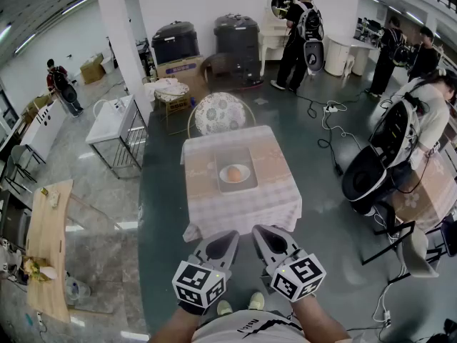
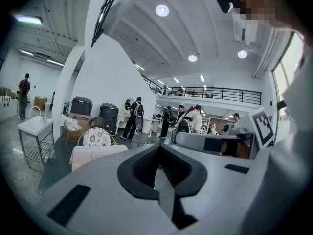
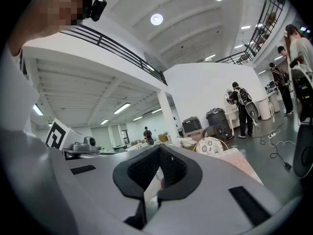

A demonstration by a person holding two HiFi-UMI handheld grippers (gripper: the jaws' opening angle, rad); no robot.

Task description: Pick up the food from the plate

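A round orange-brown piece of food (image 1: 233,172) lies on a white plate (image 1: 243,178), which rests on a grey tray (image 1: 221,183) in the middle of a small table with a pale checked cloth (image 1: 243,209). My left gripper (image 1: 227,235) and right gripper (image 1: 261,229) are side by side close to my body, short of the table's near edge and well apart from the plate. The left gripper (image 2: 159,149) has its jaws together with nothing between them. The right gripper (image 3: 159,152) also has its jaws together and holds nothing. Both gripper views point upward; only the table's edge (image 2: 93,153) shows there, not the food.
A chair with a floral back (image 1: 220,113) stands at the table's far side. A white sink stand (image 1: 114,120) and a wooden table (image 1: 46,241) are at the left. Black equipment (image 1: 371,170), floor cables (image 1: 328,120) and several people are at the right and back.
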